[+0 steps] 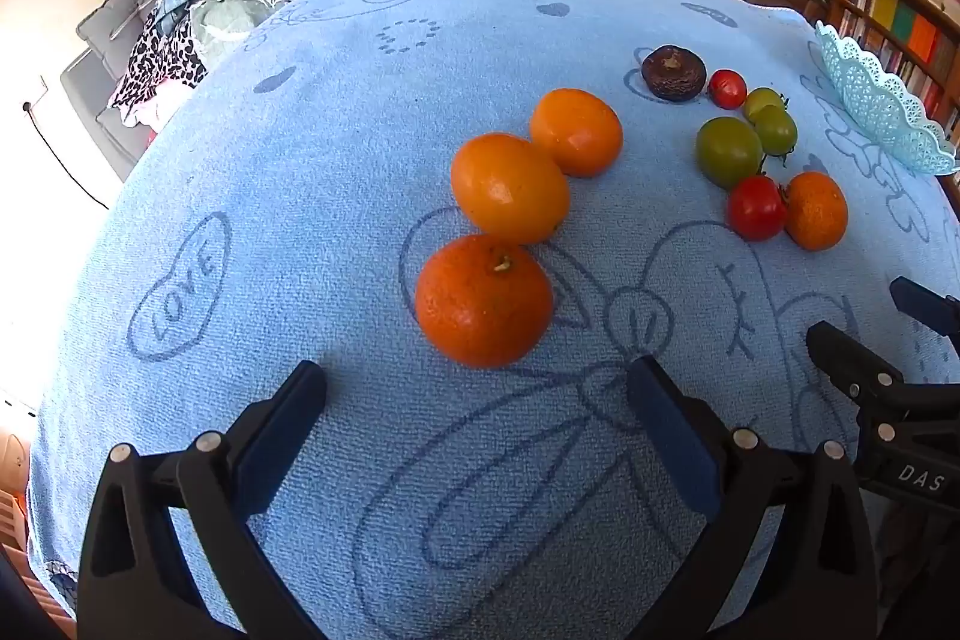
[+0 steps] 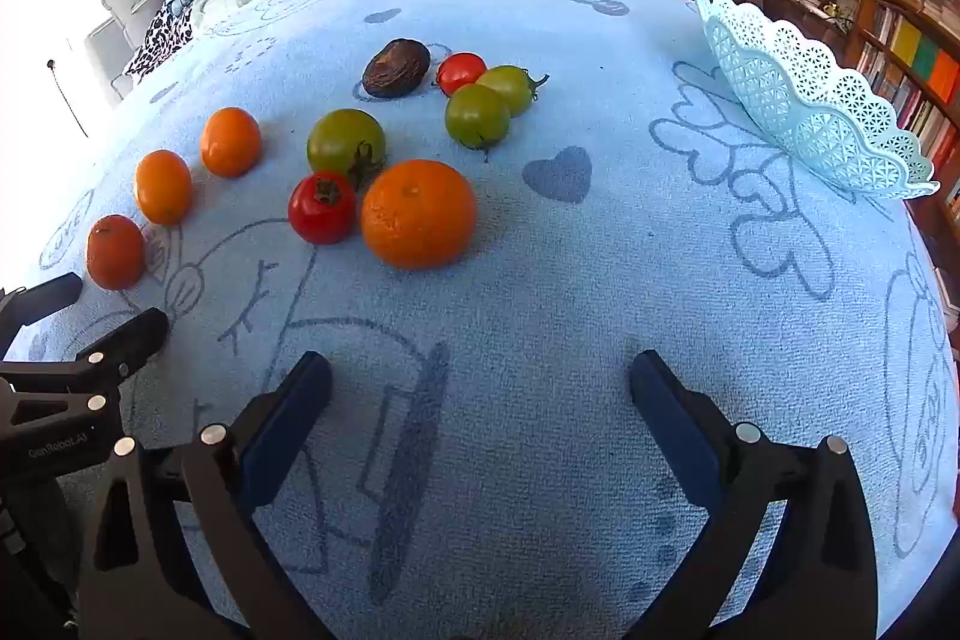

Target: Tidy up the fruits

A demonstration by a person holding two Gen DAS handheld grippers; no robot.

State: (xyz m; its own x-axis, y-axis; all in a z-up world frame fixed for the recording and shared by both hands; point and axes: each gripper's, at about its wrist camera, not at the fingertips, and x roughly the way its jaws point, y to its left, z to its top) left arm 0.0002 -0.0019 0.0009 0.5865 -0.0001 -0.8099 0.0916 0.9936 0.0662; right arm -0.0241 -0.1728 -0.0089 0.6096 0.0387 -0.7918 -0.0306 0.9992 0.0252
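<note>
Waiting to begin: the basket at upper right stood empty.
All fruits lay on the counter left of centre; left gripper and right gripper had fingers wide, holding nothing.

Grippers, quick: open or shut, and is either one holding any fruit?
Left gripper: open, holding nothing, above the blue cloth.
Right gripper: open, holding nothing.

Lace basket cut off at 3 o'clock edge in left wrist view. Right gripper only partly seen there. Bookshelf titles unreadable.
</note>
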